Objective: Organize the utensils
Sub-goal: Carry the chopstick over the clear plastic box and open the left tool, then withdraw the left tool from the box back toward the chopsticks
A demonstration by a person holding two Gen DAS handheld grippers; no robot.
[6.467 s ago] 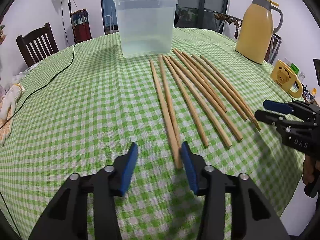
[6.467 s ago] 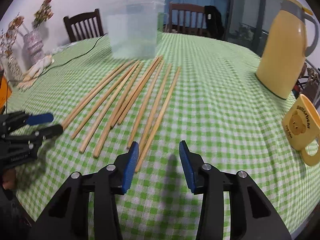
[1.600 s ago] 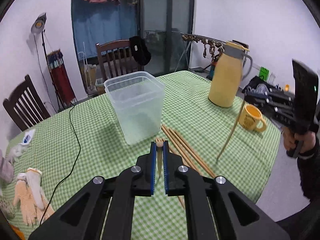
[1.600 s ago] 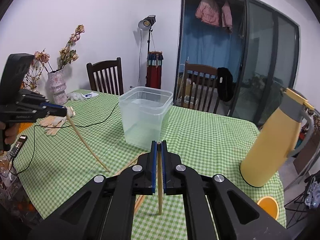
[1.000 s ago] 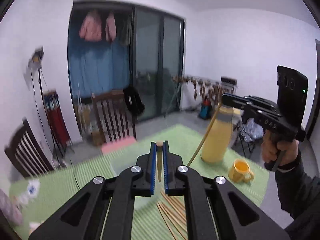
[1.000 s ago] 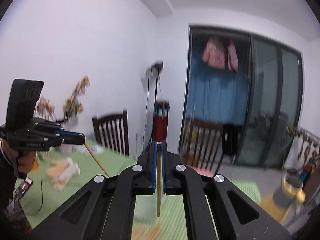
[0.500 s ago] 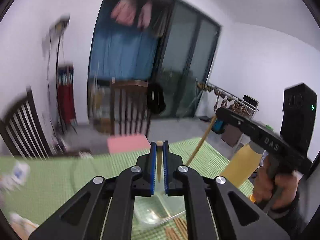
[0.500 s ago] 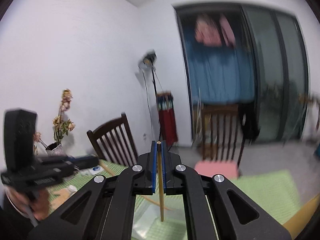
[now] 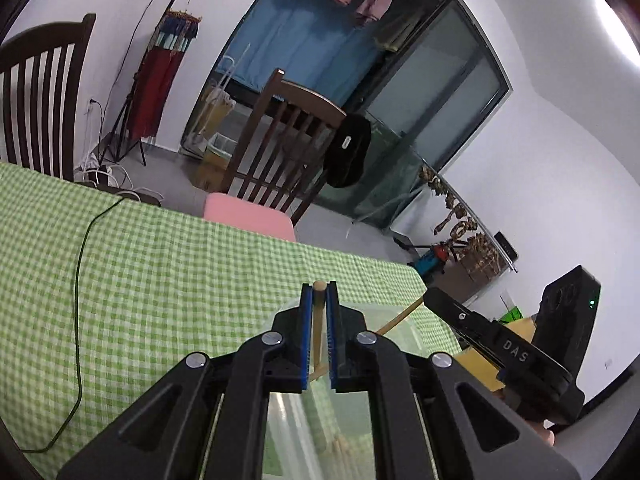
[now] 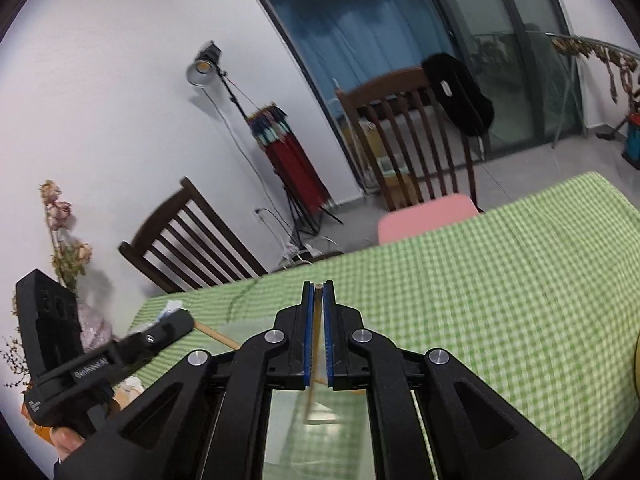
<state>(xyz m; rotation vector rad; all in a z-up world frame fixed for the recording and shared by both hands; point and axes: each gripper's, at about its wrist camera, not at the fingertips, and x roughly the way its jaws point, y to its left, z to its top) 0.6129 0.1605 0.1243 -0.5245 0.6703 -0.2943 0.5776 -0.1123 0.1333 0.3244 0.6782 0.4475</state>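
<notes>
each chopstick is a thin wooden stick — light, stiff, smooth enough to swivel or slip if pinched at one spot only, and not likely to break under a gentle squeeze. judging from these views, the sensible place to hold one is near its thick upper end, so that the long tail hangs down and can be steered into the clear plastic tub.

the left tongs are almost fully closed, the blue pads pressing on the left chopstick, whose rounded end pokes out just past the tips. its shaft runs down between the pads toward the tub below. the right tongs are likewise clamped tight on the right chopstick, whose top end sits level with the tips, with the rest hanging down into the tub's open mouth.

both sticks hang over the tub, which stands on the green checked tablecloth. in the left view the right chopstick slants from the other tongs down to the tub rim — whether it touches the rim cannot be told. a loose hold could let either stick pivot as it goes down.
</notes>
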